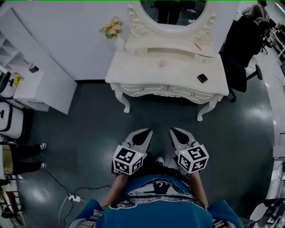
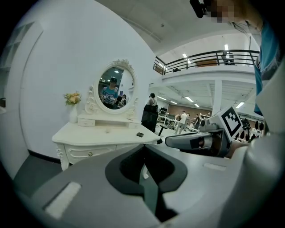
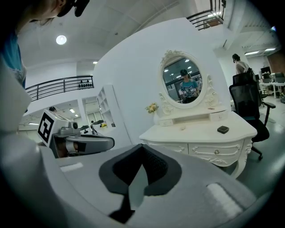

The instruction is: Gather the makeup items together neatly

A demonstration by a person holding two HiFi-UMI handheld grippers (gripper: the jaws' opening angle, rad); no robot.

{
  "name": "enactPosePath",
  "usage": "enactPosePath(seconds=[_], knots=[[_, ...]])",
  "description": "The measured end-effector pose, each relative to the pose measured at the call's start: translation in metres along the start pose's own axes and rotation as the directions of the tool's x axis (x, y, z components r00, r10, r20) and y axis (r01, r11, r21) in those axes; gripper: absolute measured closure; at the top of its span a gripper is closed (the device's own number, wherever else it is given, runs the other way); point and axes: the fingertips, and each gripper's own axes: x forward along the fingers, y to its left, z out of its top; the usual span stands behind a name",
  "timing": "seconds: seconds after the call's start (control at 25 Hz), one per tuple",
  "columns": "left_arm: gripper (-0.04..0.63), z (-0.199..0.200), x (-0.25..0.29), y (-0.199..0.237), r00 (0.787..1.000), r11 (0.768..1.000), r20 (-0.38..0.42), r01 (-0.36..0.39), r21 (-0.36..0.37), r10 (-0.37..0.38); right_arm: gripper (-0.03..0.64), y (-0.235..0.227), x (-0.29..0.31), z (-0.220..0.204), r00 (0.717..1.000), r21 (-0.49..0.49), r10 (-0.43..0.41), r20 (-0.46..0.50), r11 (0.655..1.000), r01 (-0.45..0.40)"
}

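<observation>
A white dressing table [image 1: 133,73] with an oval mirror [image 1: 171,11] stands ahead on the dark floor. On its top lie a small black compact [image 1: 202,78] near the right edge, a small pale round item [image 1: 162,63] mid-top, and a thin reddish pencil [image 1: 197,46] on the raised shelf. The compact [image 2: 140,134] [image 3: 223,129] also shows in both gripper views. My left gripper [image 1: 144,132] [image 2: 143,149] and right gripper [image 1: 176,130] [image 3: 142,147] hover side by side over the floor, well short of the table. Both are shut and hold nothing.
A vase of flowers [image 1: 112,29] stands at the table's back left corner. A black office chair [image 1: 238,49] sits right of the table. White shelving [image 1: 26,80] lines the left wall, where a bystander's shoes [image 1: 42,146] show. A power strip [image 1: 73,197] lies on the floor.
</observation>
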Motion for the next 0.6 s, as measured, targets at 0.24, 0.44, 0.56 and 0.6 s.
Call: enactPosePath(seconds=[0.24, 0.44, 0.56, 0.6], knots=[[0.583, 0.002, 0.005, -0.003, 1.0, 1.0, -0.013, -0.004, 0.015, 0.004, 0.612, -0.007, -0.004, -0.001, 1.0, 0.019, 0.002, 0.009, 1.0, -0.002], [0.583, 0.004, 0.015, 0.0, 1.0, 1.0, -0.031, -0.003, 0.023, 0.004, 0.613, -0.016, 0.001, -0.004, 1.0, 0.026, -0.001, 0.004, 1.0, 0.001], [0.583, 0.009, 0.026, 0.005, 0.999, 0.999, -0.038, 0.016, 0.031, -0.015, 0.612, -0.025, 0.007, -0.001, 1.0, 0.042, -0.019, 0.006, 0.999, 0.019], [0.583, 0.012, 0.031, 0.008, 0.999, 0.999, -0.037, 0.025, 0.034, -0.024, 0.614, -0.029, 0.011, 0.0, 1.0, 0.047, -0.026, 0.008, 0.999, 0.026]])
